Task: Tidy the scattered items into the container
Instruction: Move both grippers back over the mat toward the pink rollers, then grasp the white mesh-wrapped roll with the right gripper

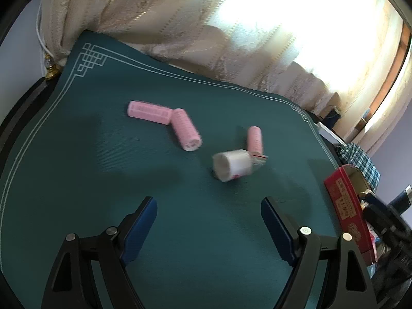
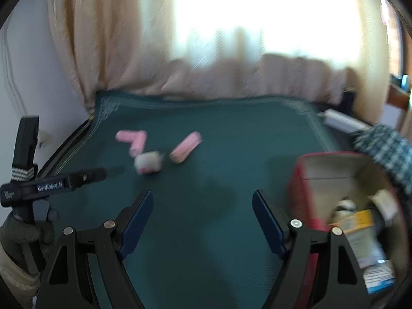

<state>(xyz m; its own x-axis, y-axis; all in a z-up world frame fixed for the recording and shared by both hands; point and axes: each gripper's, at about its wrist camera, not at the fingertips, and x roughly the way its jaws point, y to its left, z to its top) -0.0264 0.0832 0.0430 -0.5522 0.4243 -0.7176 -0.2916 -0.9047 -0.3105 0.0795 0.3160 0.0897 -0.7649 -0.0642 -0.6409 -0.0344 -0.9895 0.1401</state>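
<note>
Lying on a dark green mat [image 1: 85,154] with a pale line border are three pink cylindrical hair rollers and one small white roll in clear wrapping. In the left wrist view, the first pink roller [image 1: 149,112] lies across the mat and touches the end of the second pink roller [image 1: 186,130], the two forming a bent elbow shape. The third pink roller [image 1: 255,139] lies well to their right, and the white wrapped roll [image 1: 231,165] rests on its side just in front of it, touching or nearly touching.

The left gripper [image 1: 209,228] hangs over bare mat nearer the camera than the white roll, its blue-padded jaws spread wide with nothing between them. The right gripper [image 2: 203,221] is likewise spread wide and empty over bare mat; its view is blurred.

An open red cardboard box [image 2: 300,180] with a tan inside stands at the right edge of the mat, well apart from the rollers. It already holds several small packages, too blurred to identify. A checked cloth [image 2: 386,141] lies just behind the box.

At the left edge of the right wrist view, a gloved hand [image 2: 23,234] grips the black handle of the left gripper. Cream curtains [image 1: 180,25] hang behind the mat, bright with daylight
</note>
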